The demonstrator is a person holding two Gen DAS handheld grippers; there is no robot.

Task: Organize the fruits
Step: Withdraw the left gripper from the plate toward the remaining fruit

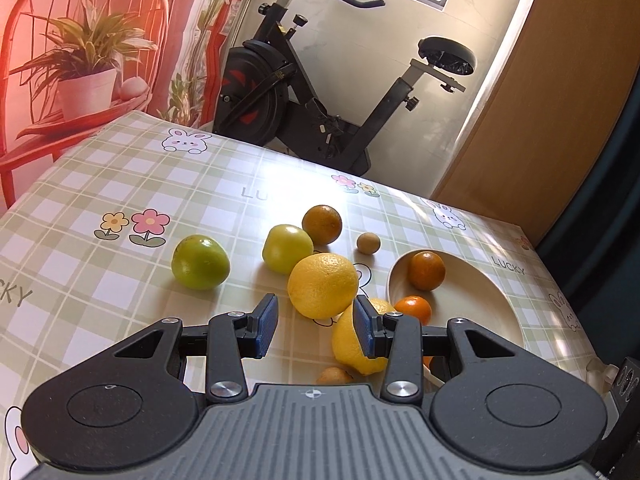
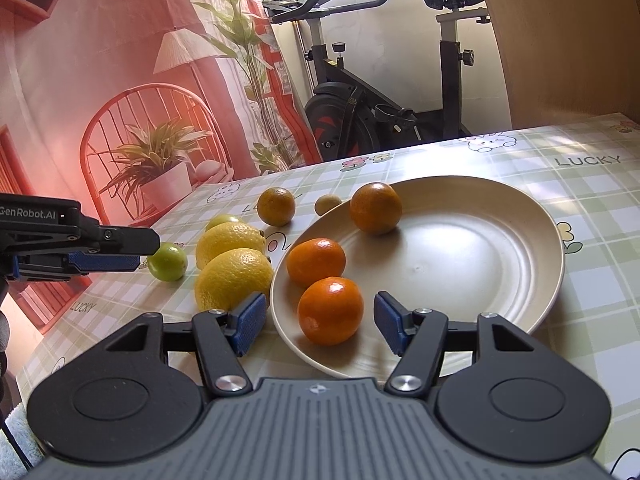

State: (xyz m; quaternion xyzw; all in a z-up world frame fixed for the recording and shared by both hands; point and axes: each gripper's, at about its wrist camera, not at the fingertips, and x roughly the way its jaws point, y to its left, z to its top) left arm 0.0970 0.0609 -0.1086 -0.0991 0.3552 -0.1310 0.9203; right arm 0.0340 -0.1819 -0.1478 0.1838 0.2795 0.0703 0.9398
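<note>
A cream plate (image 2: 480,248) holds three oranges (image 2: 330,310), (image 2: 316,262), (image 2: 375,208); the plate also shows in the left wrist view (image 1: 472,280). On the cloth lie two lemons (image 1: 322,285), (image 1: 354,340), two green fruits (image 1: 200,262), (image 1: 286,248), a dull orange (image 1: 322,224) and a small brown fruit (image 1: 368,242). My left gripper (image 1: 316,326) is open and empty above the lemons. My right gripper (image 2: 320,326) is open around the nearest orange without touching it. The left gripper's fingers (image 2: 104,260) show at the left of the right wrist view.
The table carries a green checked cloth (image 1: 120,200) with rabbits and flowers. An exercise bike (image 1: 320,92) stands behind the table's far edge. A red printed backdrop (image 2: 120,100) hangs at the left. Another small brown fruit (image 1: 334,376) lies near the left gripper's base.
</note>
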